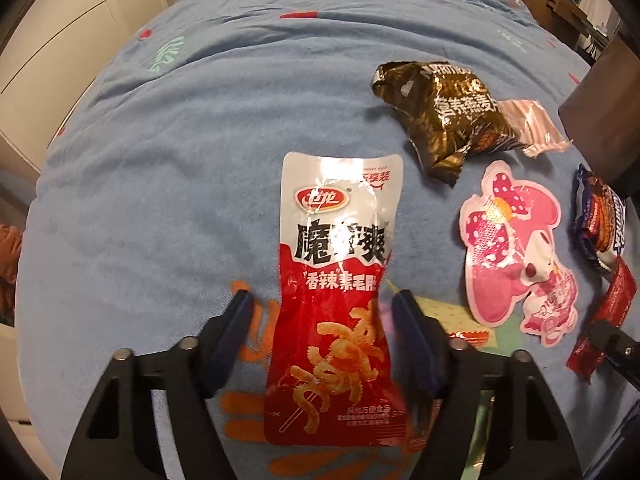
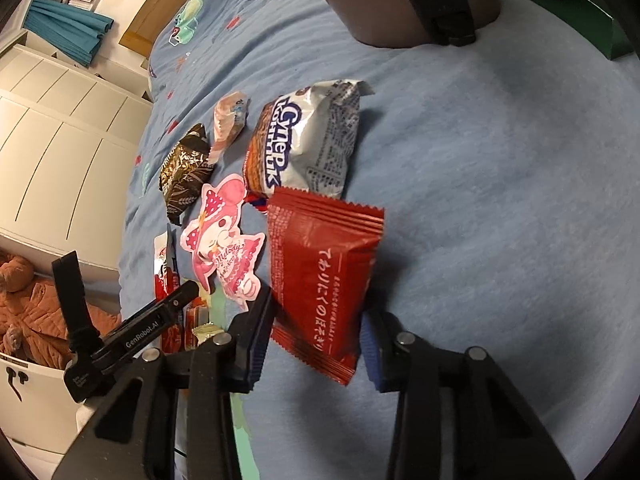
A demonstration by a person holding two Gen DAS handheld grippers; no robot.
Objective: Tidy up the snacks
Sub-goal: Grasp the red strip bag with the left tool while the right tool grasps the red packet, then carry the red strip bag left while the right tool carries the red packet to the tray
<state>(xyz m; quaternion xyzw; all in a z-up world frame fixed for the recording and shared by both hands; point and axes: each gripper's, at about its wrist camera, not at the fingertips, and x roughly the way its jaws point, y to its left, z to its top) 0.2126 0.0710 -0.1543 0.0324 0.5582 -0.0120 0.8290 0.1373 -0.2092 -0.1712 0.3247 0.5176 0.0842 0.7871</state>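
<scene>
A red and white spicy snack pouch [image 1: 334,300] lies between the fingers of my left gripper [image 1: 322,300], whose jaws stand wide, apart from its sides. My right gripper [image 2: 318,312] has its jaws around the lower end of a dark red wrapper [image 2: 320,276]; the wrapper looks lifted off the blue blanket [image 2: 500,200], but contact with the pads is unclear. A white and blue wafer pack [image 2: 304,140], a pink cartoon pouch [image 2: 222,240] and a brown and gold bag [image 2: 186,170] lie beyond. The same brown bag [image 1: 440,114] and pink pouch [image 1: 516,252] show right of my left gripper.
A small pink wrapper [image 2: 229,120] lies by the brown bag. A brown box [image 2: 400,4] stands at the blanket's far end. White cabinets [image 2: 60,140] and a white bin [image 2: 32,392] with an orange plush are off the left edge.
</scene>
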